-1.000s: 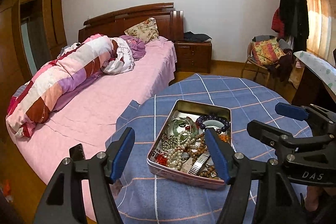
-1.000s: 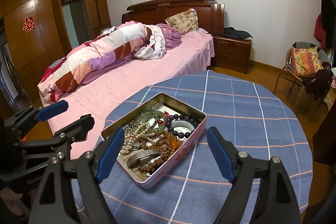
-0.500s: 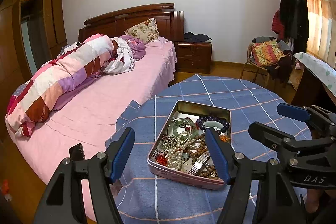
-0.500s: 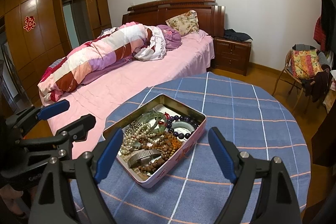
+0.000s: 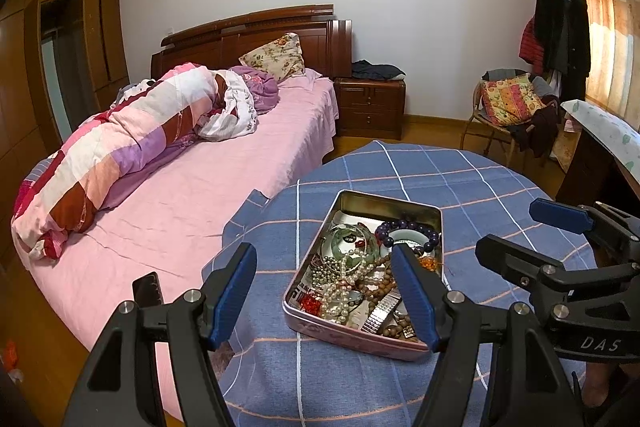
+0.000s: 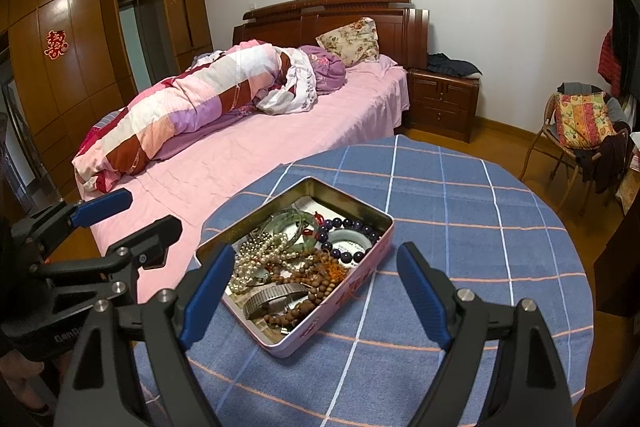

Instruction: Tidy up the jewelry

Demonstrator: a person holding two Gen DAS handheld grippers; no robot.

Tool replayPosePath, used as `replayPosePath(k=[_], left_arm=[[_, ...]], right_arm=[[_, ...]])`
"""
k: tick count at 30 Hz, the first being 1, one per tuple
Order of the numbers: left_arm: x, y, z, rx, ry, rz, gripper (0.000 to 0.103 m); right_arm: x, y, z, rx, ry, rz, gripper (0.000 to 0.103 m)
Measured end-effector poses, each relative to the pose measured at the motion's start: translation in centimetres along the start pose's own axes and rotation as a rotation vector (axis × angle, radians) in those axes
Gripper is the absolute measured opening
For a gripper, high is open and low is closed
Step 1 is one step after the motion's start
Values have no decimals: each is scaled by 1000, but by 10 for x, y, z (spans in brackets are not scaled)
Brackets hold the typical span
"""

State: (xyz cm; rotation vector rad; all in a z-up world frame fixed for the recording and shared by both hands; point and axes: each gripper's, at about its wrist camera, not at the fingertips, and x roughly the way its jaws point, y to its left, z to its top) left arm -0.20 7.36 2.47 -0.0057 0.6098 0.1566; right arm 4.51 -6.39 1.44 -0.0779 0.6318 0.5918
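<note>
Both claws (image 5: 324, 291) (image 6: 316, 291) agape, empty, over jewelry tin (image 6: 362, 269)

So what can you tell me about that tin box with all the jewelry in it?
The tin box is a shallow rectangle with rounded corners, shiny metal inside and pink printed walls outside. It has no lid on and lies flat on the blue checked tablecloth, at an angle to both cameras. Inside is a tangled heap: pearl strands, brown wooden beads, a purple bead bracelet, a green bangle and a metal watch band. Neither tool touches it.
</note>
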Motion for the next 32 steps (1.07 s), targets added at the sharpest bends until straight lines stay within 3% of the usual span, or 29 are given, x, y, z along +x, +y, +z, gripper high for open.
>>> replayPosePath(k=[32], left_arm=[[5, 4, -1, -25, 26, -10, 70]], right_arm=[[1, 1, -4, 1, 4, -4, 86]])
